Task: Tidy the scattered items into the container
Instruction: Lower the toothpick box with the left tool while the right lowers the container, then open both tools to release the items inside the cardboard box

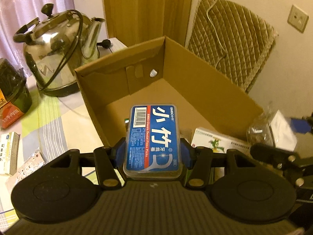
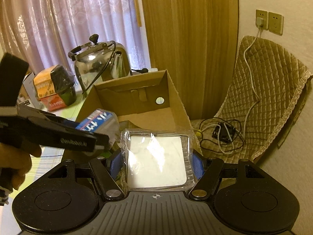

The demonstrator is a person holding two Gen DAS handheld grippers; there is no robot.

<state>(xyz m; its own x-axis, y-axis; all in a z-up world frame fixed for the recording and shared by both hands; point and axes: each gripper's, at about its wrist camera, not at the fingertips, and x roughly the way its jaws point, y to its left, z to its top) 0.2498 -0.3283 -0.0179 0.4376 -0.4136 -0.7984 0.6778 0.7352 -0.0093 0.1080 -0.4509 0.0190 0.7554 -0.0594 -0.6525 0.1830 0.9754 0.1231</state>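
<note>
My left gripper [image 1: 153, 150] is shut on a clear box of dental floss picks [image 1: 153, 139] with a blue label, held over the near edge of the open cardboard box [image 1: 205, 82]. The right wrist view shows that floss box [image 2: 97, 122] and the left gripper [image 2: 105, 135] coming in from the left, blurred. My right gripper [image 2: 158, 162] is shut on a clear plastic packet with a white square inside [image 2: 157, 160], just in front of the cardboard box [image 2: 176, 98]. The cardboard box looks empty inside. In the left wrist view the clear packet [image 1: 277, 133] appears at the right edge.
A steel kettle [image 1: 58, 52] and a dark jar on an orange carton [image 1: 11, 98] stand left of the box on a checked tablecloth [image 1: 49, 113]. Medicine cartons [image 1: 8, 152] and a blister pack [image 1: 29, 162] lie near left. A white carton [image 1: 215, 142] lies under the box's near wall. A padded chair [image 2: 264, 98] with cables stands right.
</note>
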